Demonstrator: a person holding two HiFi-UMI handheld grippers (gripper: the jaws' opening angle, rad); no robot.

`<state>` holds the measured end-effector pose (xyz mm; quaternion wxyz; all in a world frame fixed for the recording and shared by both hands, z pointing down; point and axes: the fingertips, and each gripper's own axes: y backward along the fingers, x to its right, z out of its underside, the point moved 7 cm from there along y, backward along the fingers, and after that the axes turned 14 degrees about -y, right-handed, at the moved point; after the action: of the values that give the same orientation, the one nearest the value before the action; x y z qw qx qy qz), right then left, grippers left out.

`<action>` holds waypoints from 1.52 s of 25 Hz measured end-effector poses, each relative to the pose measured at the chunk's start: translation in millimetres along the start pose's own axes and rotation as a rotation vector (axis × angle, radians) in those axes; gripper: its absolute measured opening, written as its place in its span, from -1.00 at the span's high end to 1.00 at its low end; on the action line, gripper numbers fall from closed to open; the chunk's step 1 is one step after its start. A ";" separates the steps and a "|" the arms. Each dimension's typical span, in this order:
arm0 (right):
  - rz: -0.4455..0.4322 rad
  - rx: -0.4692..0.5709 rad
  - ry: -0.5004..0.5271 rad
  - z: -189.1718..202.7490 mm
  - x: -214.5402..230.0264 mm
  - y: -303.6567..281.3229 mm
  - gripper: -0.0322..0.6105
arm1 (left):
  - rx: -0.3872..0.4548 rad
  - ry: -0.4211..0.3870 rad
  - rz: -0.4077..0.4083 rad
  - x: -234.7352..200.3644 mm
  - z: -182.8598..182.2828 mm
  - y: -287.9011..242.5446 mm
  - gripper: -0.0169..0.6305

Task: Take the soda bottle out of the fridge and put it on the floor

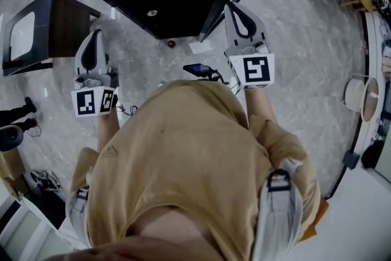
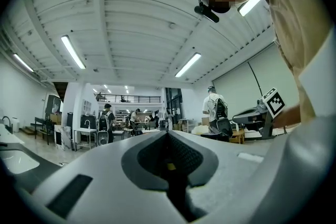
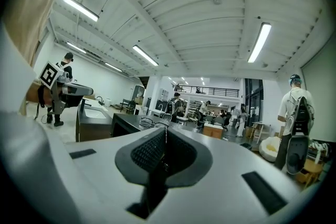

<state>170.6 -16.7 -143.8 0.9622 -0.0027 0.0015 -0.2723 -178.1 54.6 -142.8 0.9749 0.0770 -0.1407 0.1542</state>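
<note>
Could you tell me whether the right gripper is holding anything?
No, the right gripper is shut with nothing between its jaws.

the left hand-held gripper (image 1: 96,35) is held out ahead of the torso (image 1: 183,162) on the bare left forearm (image 1: 106,125), with its marker cube (image 1: 93,101) turned up toward the head, and in the left gripper view its jaws are seen pressed together with nothing between them. the right hand-held gripper (image 1: 233,9) is carried on the bare right forearm (image 1: 263,104), set a little further forward, and its jaws are likewise shown closed and empty in the right gripper view. both are pointed roughly level, away from the body and well apart from each other.
</note>
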 end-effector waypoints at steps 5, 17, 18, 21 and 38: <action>0.003 0.021 0.001 -6.3 -0.5 1.0 0.89 | -0.006 0.010 -0.010 0.8 1.9 5.2 0.94; -0.033 0.020 0.027 -11.1 -16.7 -7.1 0.89 | -0.010 0.024 0.002 2.9 4.2 2.0 0.94; -0.035 0.019 0.028 -11.5 -17.7 -8.3 0.89 | -0.013 0.028 0.004 2.8 4.9 1.8 0.94; -0.040 0.018 0.022 -14.7 -20.3 -11.1 0.89 | -0.022 0.036 0.006 2.6 5.5 0.9 0.94; -0.047 0.002 -0.057 -24.0 -23.1 -9.6 0.89 | -0.040 0.073 0.013 2.0 13.2 0.1 0.94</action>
<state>145.8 -13.0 -167.6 0.9552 -0.0094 -0.0265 -0.2945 -179.6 52.7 -129.7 0.9797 0.0510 -0.1087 0.1603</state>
